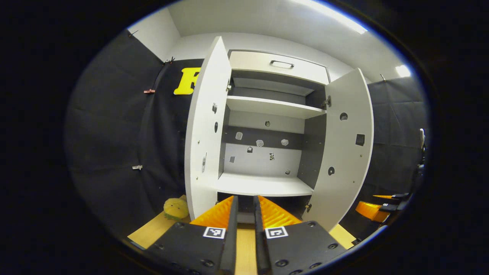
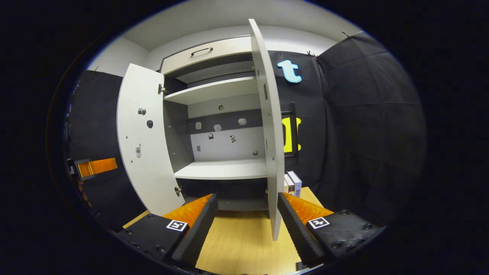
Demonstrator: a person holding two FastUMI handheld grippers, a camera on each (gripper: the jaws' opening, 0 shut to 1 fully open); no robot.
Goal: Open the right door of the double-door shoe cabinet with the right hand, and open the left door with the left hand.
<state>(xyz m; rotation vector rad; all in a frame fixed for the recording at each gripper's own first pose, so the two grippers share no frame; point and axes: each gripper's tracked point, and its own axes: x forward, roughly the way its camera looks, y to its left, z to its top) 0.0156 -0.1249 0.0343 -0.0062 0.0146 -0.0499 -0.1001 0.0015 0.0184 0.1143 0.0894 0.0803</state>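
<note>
Screwed black tongs bearing square markers

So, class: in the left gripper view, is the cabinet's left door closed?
No. The left door stands swung open, exposing the shelves.

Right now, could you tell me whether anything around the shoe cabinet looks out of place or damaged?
Nothing looks damaged. Both doors, left door and right door, stand open on bare shelves. One oddity: a yellow plush toy lies on the floor beside the left door.
</note>
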